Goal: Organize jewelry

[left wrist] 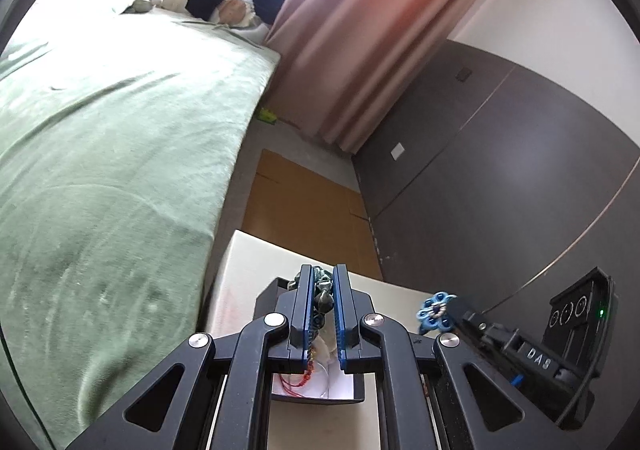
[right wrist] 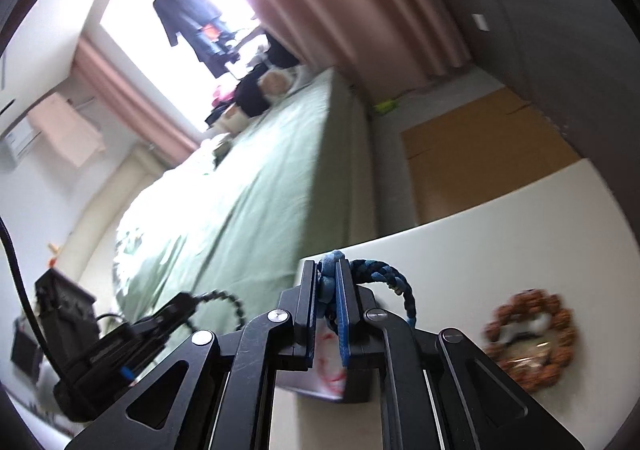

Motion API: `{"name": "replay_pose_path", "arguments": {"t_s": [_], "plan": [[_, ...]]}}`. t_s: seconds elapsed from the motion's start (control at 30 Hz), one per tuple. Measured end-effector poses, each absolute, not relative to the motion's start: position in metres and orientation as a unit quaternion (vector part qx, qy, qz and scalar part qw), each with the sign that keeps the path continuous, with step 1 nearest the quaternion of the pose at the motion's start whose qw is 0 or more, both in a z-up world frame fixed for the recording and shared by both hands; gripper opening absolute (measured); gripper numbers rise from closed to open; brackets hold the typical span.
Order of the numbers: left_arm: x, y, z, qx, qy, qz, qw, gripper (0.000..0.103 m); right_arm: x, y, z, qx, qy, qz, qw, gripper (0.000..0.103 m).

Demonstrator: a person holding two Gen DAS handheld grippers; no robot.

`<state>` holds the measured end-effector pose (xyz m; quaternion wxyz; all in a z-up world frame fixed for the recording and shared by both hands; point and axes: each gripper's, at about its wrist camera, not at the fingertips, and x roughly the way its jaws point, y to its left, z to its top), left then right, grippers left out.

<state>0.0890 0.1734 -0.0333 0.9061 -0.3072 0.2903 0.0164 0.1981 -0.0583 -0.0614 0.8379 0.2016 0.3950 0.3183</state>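
The left hand-held gripper (left wrist: 323, 304) has its blue pads pressed nearly together on a dark green beaded strand (left wrist: 323, 292), whose beads bunch between the fingers and spill a little past the tips. Directly under it sits a small black box (left wrist: 318, 390) with a white lining, on the cream worktop (left wrist: 248, 270); inside the box lie a red cord (left wrist: 294, 384) and something pale that is too hidden to name. In the left wrist view the right hand-held gripper (left wrist: 434, 314) comes in from the right edge, carrying a blue knotted flower ornament (left wrist: 435, 312) at its tip, above the worktop just right of the box. The right wrist view shows that same gripper (right wrist: 329, 290) pinched on the blue braided cord (right wrist: 384, 278), the knot squeezed between the pads and a braided loop curving off to the right of the fingers. Below it is the black box again, with a red-marked white lining. To the right, well apart from the box, a bracelet of brown wooden beads (right wrist: 530, 338) lies flat on the worktop, blurred. Beyond the worktop stand a bed with a green cover (left wrist: 120, 129), pink curtains (left wrist: 360, 29), a flat cardboard sheet (left wrist: 304, 201) on the floor and a dark grey wall panel (left wrist: 500, 169).
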Motion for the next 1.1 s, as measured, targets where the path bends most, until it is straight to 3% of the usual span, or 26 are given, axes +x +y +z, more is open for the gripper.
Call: {"name": "replay_pose_path", "arguments": {"t_s": [0.6, 0.7, 0.9, 1.1], "plan": [[0.084, 0.204, -0.036, -0.343, 0.277, 0.034, 0.897, 0.009, 0.196, 0.018, -0.105, 0.152, 0.424, 0.335, 0.828, 0.011], [0.086, 0.204, -0.037, -0.342, 0.280, 0.034, 0.896, 0.009, 0.204, 0.025, -0.121, 0.116, 0.462, 0.303, 0.825, 0.019], [0.089, 0.196, -0.039, -0.333, 0.289, 0.026, 0.897, 0.009, 0.204, 0.000, -0.109, 0.132, 0.459, 0.293, 0.829, 0.058], [0.100, 0.177, -0.043, -0.318, 0.302, 0.015, 0.899, 0.009, 0.197, -0.035, -0.086, 0.147, 0.442, 0.286, 0.837, 0.059]]}}
